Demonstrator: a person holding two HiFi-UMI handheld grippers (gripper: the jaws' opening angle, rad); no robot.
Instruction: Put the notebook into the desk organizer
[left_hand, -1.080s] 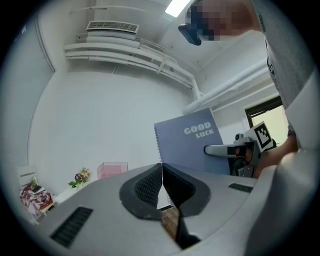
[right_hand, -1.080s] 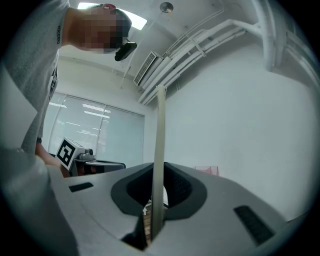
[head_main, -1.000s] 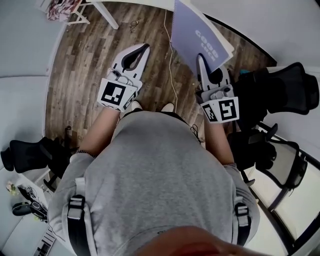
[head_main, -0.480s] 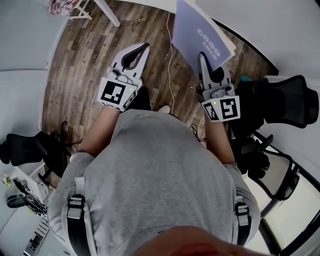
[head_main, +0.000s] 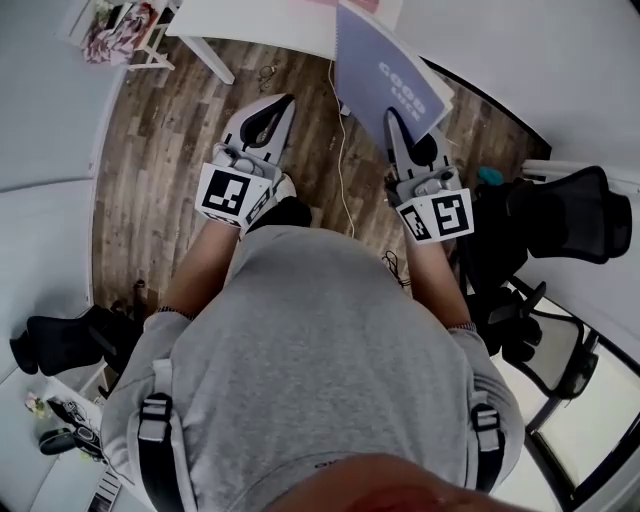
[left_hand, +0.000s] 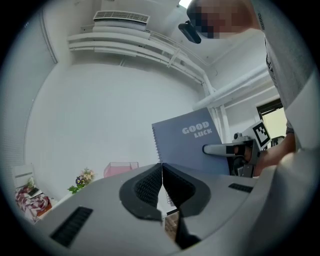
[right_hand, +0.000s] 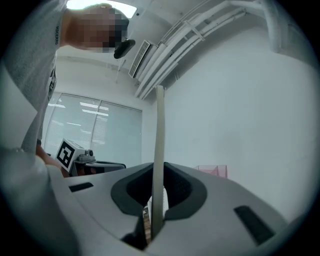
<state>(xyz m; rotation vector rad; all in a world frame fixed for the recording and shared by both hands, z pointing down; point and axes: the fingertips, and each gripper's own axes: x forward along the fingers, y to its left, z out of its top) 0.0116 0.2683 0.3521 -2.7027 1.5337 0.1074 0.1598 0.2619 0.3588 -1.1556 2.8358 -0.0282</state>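
The notebook (head_main: 384, 76) is lavender-blue, spiral-bound, with "GOOD LUCK" on its cover. It stands upright on edge above the wooden floor, and my right gripper (head_main: 393, 117) is shut on its lower edge. In the right gripper view the notebook (right_hand: 159, 145) shows edge-on, pinched between the pads. My left gripper (head_main: 286, 102) is level beside it, to the left, shut with nothing in it; its pads (left_hand: 150, 184) meet. From the left gripper view the notebook's cover (left_hand: 192, 145) faces me. A pink clear organizer (left_hand: 121, 169) stands on the white desk ahead, and it shows as well in the right gripper view (right_hand: 213, 171).
The white desk (head_main: 262, 22) runs along the top of the head view, with a leg (head_main: 218, 68) down to the floor. A white cable (head_main: 342, 160) trails across the wooden floor. Black office chairs stand at the right (head_main: 572, 212) and lower left (head_main: 60, 340). Flowers (left_hand: 82, 178) sit left of the organizer.
Both grippers and the held notebook have moved forward toward the white desk, whose edge has come into the top of the head view. Neither grip has changed.
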